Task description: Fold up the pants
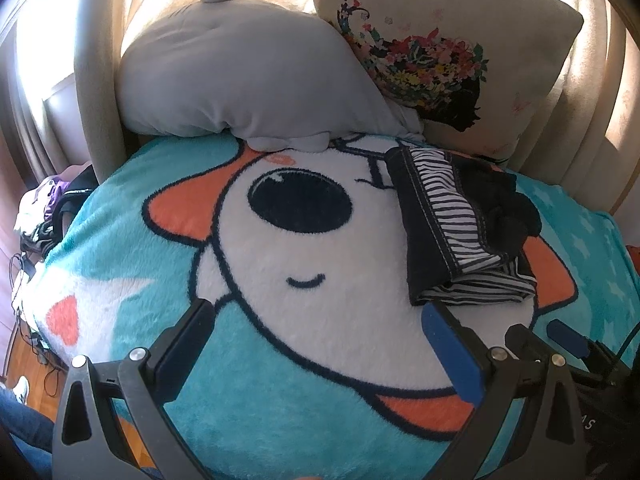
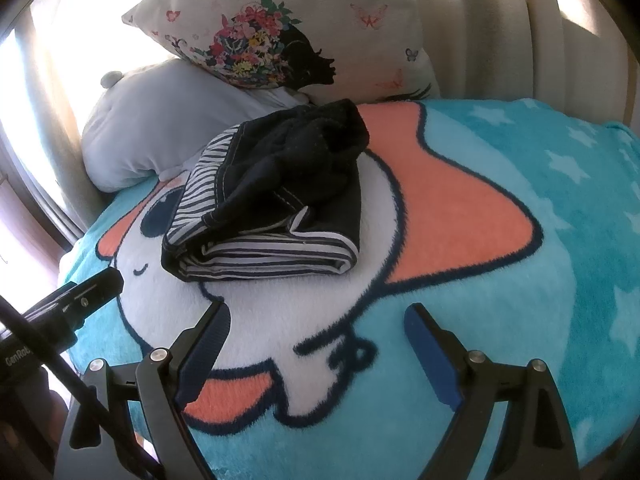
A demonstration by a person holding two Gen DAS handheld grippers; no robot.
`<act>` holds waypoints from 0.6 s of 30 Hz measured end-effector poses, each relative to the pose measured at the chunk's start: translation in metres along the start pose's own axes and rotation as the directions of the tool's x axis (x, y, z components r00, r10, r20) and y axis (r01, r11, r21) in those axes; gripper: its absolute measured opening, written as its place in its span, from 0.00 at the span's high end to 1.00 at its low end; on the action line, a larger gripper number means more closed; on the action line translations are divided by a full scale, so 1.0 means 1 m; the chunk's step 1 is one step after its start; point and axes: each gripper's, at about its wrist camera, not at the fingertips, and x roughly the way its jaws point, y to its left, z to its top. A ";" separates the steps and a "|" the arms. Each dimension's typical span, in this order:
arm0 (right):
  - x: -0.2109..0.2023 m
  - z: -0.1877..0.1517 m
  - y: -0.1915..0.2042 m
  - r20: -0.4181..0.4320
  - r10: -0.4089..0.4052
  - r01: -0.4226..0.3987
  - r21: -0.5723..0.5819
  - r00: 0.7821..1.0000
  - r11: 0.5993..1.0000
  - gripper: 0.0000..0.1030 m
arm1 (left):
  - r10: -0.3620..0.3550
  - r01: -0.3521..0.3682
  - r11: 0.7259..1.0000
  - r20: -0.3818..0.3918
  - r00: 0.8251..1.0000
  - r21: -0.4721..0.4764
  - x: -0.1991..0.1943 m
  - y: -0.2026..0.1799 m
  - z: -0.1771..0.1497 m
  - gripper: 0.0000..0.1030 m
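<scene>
pants [image 2: 264, 196] folded, bundled at 12 o'clock | left gripper [image 1: 316, 344], right gripper [image 2: 316, 344] wide open, empty | folding looks done

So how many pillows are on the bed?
2. The grey pillow lies at the head of the bed on the left, and the flowery pillow leans beside it on the right, partly over it. More could be hidden outside the view.

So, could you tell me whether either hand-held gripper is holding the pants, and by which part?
Neither: left hand-held gripper and right are open, clear of the pants.
</scene>
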 end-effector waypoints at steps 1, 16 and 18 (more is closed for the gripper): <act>0.000 0.000 0.000 -0.003 -0.004 0.004 -0.003 1.000 1.000 0.10 | 0.003 -0.003 1.000 -0.006 1.000 0.001 0.001 0.001 0.001 0.00; -0.010 0.007 -0.010 0.046 -0.049 0.047 0.044 0.998 0.998 0.10 | 0.016 -0.018 0.997 -0.029 0.999 -0.069 0.014 0.024 0.002 0.00; -0.007 0.008 -0.002 0.035 -0.037 0.037 0.016 0.999 0.999 0.10 | 0.018 -0.019 0.998 -0.025 1.000 -0.060 0.014 0.023 0.002 0.00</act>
